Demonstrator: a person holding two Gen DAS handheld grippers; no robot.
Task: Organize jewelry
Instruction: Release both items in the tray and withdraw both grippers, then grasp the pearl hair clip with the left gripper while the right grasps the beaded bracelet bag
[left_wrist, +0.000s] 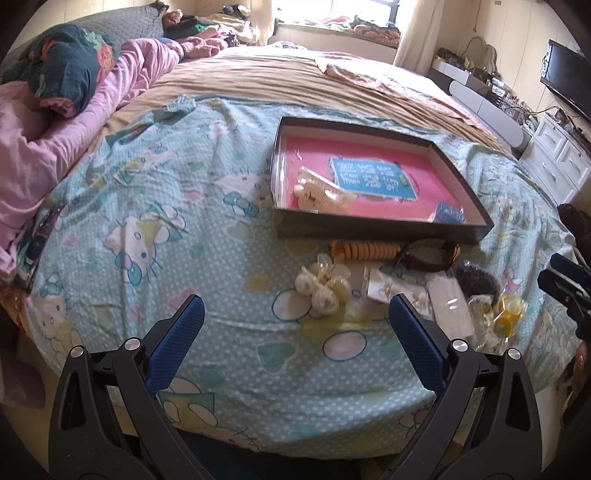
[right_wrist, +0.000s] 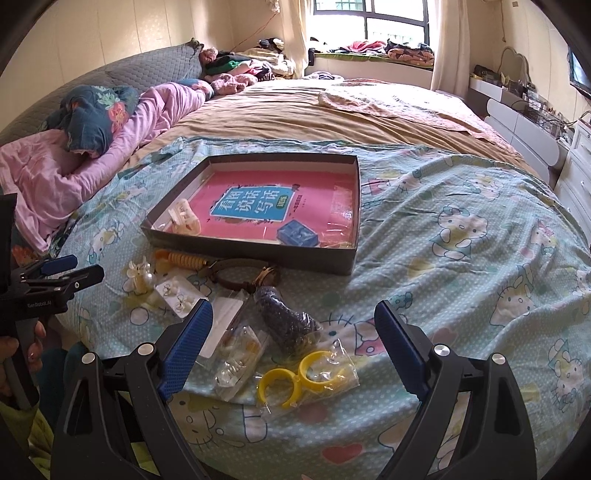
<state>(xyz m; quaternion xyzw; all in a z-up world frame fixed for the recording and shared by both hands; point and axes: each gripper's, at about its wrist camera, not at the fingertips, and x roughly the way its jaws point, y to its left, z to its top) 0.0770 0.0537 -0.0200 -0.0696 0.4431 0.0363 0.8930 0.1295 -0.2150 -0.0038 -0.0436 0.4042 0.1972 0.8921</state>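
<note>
Both grippers are held above the bed's near edge, jaws spread wide and empty: left gripper (left_wrist: 295, 314), right gripper (right_wrist: 293, 325). A tray (right_wrist: 258, 254) is set on the sheet (right_wrist: 443, 229); a cream clip (right_wrist: 184, 219) and blue box (right_wrist: 297, 233) are contained in it. Loose jewelry is scattered just before it: yellow rings (right_wrist: 295, 380), dark pouch (right_wrist: 286, 321), flower clip (left_wrist: 323, 284), orange clip (left_wrist: 365, 250).

Jewelry pile (right_wrist: 236, 306) before box (right_wrist: 258, 254)
</note>
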